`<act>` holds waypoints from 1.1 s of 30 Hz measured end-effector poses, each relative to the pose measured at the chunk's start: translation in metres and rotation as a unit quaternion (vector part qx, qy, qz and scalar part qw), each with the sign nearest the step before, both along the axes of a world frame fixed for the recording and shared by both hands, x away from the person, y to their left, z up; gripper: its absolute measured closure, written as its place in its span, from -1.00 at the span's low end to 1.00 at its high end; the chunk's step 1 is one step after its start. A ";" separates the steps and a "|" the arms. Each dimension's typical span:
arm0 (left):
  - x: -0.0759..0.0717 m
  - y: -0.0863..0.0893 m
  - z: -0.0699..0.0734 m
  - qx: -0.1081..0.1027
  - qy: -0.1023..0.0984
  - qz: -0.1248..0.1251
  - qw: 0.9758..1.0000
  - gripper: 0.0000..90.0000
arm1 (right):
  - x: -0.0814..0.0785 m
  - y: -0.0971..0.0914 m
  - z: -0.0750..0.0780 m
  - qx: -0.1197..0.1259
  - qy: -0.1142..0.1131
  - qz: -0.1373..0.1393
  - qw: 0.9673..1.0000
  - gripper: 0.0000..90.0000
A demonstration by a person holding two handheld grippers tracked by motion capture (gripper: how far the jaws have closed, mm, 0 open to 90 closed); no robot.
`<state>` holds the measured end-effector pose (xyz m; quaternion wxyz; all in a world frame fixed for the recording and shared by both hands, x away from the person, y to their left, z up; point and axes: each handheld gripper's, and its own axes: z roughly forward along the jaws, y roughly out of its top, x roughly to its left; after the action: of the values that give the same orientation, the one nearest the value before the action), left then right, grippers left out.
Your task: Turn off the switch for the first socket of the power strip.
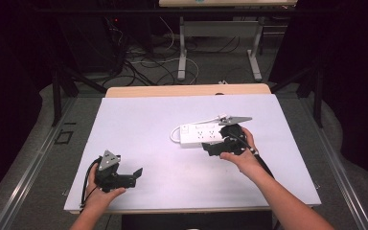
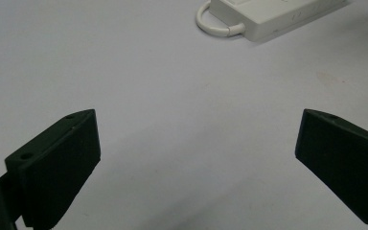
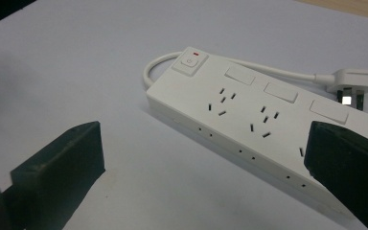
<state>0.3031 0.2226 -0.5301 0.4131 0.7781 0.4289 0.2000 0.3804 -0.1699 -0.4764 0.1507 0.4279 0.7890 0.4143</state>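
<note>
The white power strip point(image 1: 199, 136) lies flat on the white-covered worktop point(image 1: 139, 124), right of centre, with its long axis roughly across the person's view. Its cord point(image 3: 268, 71) loops out of the switch end, runs along the far side and ends in a white plug point(image 3: 354, 82) lying on the worktop just beyond the strip.

The right gripper point(image 1: 214, 148) is held low over the worktop, just beside the near right end of the strip. The right hand point(image 1: 239, 155) grips it from the near side, forearm entering from the lower right. Its jaws stand wide apart and hold nothing; in the right gripper view one jaw overlaps the strip's near end, though contact cannot be confirmed.

The left gripper point(image 1: 135, 175) sits low over the near left part of the worktop, well apart from the strip, pointing right. The left hand point(image 1: 103, 194) holds it from below. Its jaws are spread wide, with bare worktop between them.
</note>
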 end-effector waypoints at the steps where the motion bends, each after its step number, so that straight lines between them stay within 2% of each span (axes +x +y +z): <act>1: 0.000 0.000 0.000 0.002 -0.001 0.000 1.000 -0.96 | -0.002 -0.004 0.002 0.002 0.000 -0.001 1.000 -1.00; 3: 0.000 0.000 0.000 0.003 -0.001 -0.002 1.000 -0.96 | -0.007 -0.011 0.004 0.012 -0.006 -0.003 1.000 -1.00; 4: 0.000 0.000 0.000 0.001 0.000 0.000 1.000 -0.96 | -0.009 -0.014 0.006 0.017 -0.002 -0.005 1.000 -1.00; 12: 0.000 0.001 0.000 -0.003 -0.002 -0.001 1.000 -0.96 | -0.033 -0.048 0.007 0.030 -0.026 -0.019 0.999 -0.98; 21: -0.001 0.000 0.000 -0.003 -0.001 0.001 1.000 -0.96 | -0.059 -0.077 0.003 0.012 -0.048 -0.038 0.998 -0.98; 29: 0.000 -0.001 -0.001 -0.001 0.000 0.002 1.000 -0.96 | -0.075 -0.096 0.001 0.021 -0.073 -0.053 0.996 -0.98; 33: 0.000 -0.001 -0.001 0.002 -0.001 0.002 1.000 -0.96 | -0.080 -0.100 -0.004 0.018 -0.074 -0.054 0.996 -0.98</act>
<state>0.3026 0.2218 -0.5307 0.4114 0.7779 0.4296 0.2025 0.3008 -0.2700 -0.4809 0.2231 0.4409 0.7437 0.4502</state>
